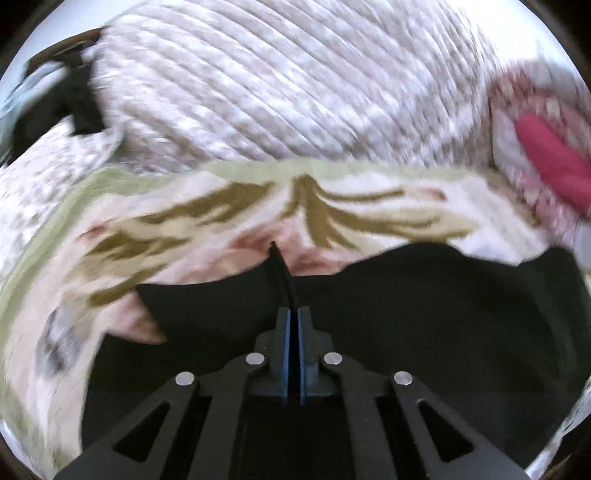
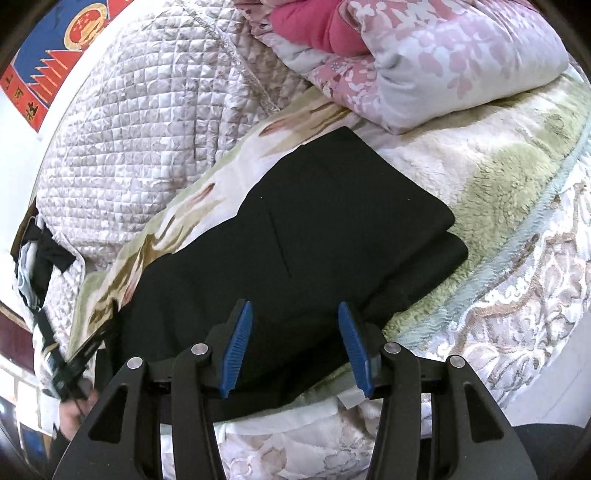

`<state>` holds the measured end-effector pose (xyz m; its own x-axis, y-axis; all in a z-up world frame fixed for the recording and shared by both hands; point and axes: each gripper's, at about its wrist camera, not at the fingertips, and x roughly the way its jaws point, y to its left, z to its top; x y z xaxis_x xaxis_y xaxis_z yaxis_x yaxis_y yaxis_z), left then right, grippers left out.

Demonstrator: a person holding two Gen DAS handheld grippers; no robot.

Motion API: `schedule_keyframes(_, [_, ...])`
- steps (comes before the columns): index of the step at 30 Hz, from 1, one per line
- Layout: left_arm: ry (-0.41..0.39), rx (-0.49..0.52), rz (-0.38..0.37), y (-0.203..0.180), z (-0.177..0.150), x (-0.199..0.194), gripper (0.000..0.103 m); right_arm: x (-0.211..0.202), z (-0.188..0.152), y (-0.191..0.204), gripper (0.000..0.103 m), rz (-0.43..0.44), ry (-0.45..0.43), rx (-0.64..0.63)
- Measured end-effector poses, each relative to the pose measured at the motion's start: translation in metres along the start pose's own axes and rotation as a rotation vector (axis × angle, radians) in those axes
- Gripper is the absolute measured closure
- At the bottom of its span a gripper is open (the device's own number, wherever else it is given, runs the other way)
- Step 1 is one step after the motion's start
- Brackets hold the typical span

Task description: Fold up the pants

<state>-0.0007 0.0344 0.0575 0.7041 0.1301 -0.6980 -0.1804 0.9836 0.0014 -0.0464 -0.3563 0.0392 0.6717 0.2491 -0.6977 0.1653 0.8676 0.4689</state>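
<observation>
Black pants [image 2: 332,221] lie folded in layers on a fluffy cream and green blanket [image 2: 491,166]. My right gripper [image 2: 295,307] hovers over their near end, open, with blue pads [image 2: 236,350] apart and nothing pressed between them. In the left wrist view the pants [image 1: 424,314] fill the lower half. My left gripper [image 1: 294,312] is shut, and a thin ridge of black pant fabric rises from between its pads. The left tool and the hand [image 2: 72,410] holding it show blurred at the lower left of the right wrist view.
A quilted pale bedspread [image 2: 140,122] is bunched behind the blanket. A pink floral duvet [image 2: 461,62] with a red garment [image 2: 314,26] lies at the back right. A red and blue poster [image 2: 55,48] hangs on the wall. The bed edge runs along the right.
</observation>
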Motion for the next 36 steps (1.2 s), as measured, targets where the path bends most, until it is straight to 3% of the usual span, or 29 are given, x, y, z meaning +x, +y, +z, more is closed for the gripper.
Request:
schedule_keyframes(5, [-0.052, -0.157, 0.024, 0.048, -0.030, -0.047, 0.098, -0.001, -0.003, -0.004, 0.054, 0.000, 0.000, 0.029])
schedule_keyframes(9, [-0.001, -0.275, -0.006, 0.078, -0.061, -0.051, 0.098, -0.001, -0.006, -0.003, 0.054, -0.007, -0.003, 0.024])
schedule_keyframes(12, [0.076, -0.365, -0.045, 0.095, -0.073, -0.034, 0.087, -0.002, -0.007, -0.003, 0.054, -0.011, -0.004, 0.027])
schedule_keyframes(13, [0.090, -0.410, -0.062, 0.101, -0.076, -0.030, 0.078, -0.002, -0.008, -0.003, 0.054, -0.012, -0.004, 0.029])
schedule_keyframes(15, [0.088, -0.478, -0.091, 0.110, -0.080, -0.029, 0.076, -0.003, -0.010, -0.003, 0.054, -0.009, -0.009, 0.040])
schedule_keyframes(18, [0.080, -0.494, -0.113, 0.108, -0.082, -0.028, 0.065, -0.004, -0.013, -0.004, 0.054, -0.012, -0.013, 0.042])
schedule_keyframes(26, [0.068, -0.503, -0.092, 0.105, -0.083, -0.023, 0.058, -0.007, -0.011, -0.012, 0.054, -0.024, -0.043, 0.078])
schedule_keyframes(31, [0.056, -0.509, -0.049, 0.103, -0.074, -0.016, 0.059, -0.007, -0.009, -0.011, 0.054, -0.029, -0.063, 0.081])
schedule_keyframes(34, [0.061, -0.502, -0.022, 0.105, -0.073, -0.015, 0.088, -0.010, -0.006, -0.014, 0.054, -0.026, -0.087, 0.095])
schedule_keyframes(36, [0.066, -0.517, -0.028, 0.110, -0.075, -0.015, 0.092, -0.010, -0.004, -0.016, 0.054, -0.016, -0.093, 0.105])
